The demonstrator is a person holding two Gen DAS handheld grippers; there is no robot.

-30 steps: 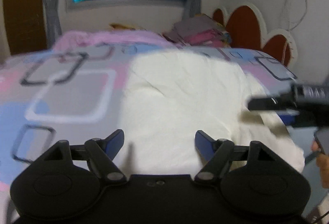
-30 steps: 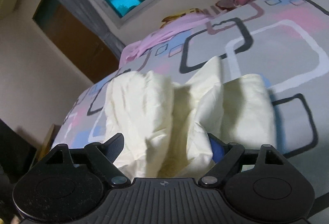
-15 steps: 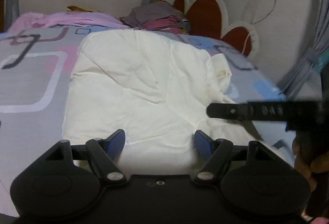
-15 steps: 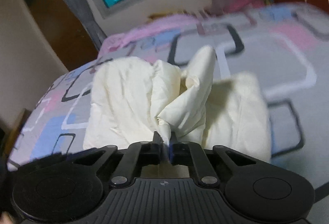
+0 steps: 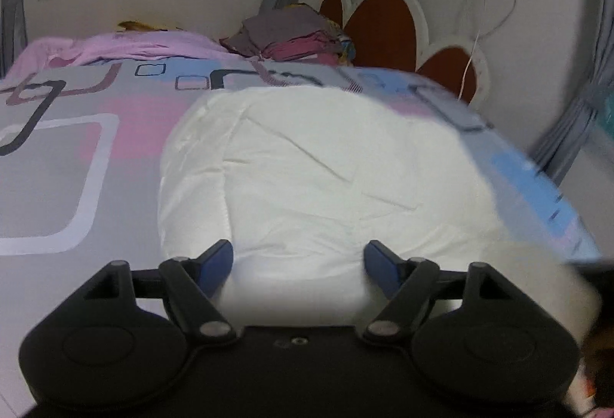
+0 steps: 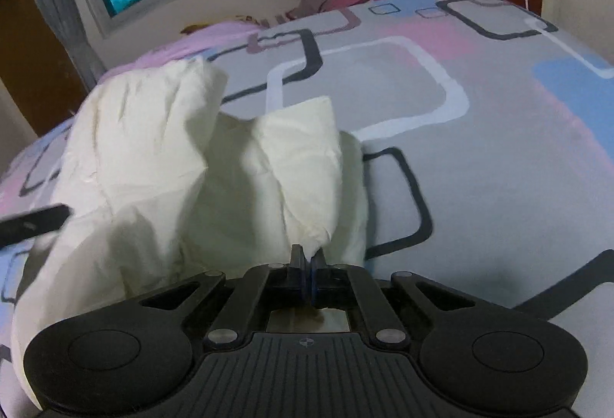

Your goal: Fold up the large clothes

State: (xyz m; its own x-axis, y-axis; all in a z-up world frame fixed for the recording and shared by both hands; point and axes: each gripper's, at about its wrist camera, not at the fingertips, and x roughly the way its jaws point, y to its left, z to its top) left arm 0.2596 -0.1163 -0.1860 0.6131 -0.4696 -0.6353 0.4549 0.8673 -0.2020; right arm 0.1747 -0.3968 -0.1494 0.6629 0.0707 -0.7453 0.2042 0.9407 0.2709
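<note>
Garment: we see the cream garment (image 5: 307, 168) lying on the bed (image 5: 57, 187), spread broad and fairly flat in the left wrist view, its near edge running across just ahead of our left fingers.

Right gripper: our right gripper (image 6: 306, 264) is clamped tight on a bunched corner of the garment, the fingers pressed together with cream cloth pinched between them; that corner stands up in a peaked fold directly in front of the fingers.

Left gripper: our left gripper (image 5: 299, 260) has its fingers spread wide, and they have just spread a little further. The garment's near hem sits in the gap between them, blurred; we see no pad pressing on it, so we read nothing as held.

Key relation: the cloth lies forward of both grippers, running away from us toward the headboard (image 5: 383, 30). The right hand already has its corner; the left is nearly at the matching edge but has not taken it.

Next move, as we judge it: the left fingers need to close on the hem before we can lift both corners together.

Risk: a one-handed pull would drag the cloth askew.

Elsewhere: a pile of folded clothes (image 5: 295, 38) sits far up the bed.
</note>
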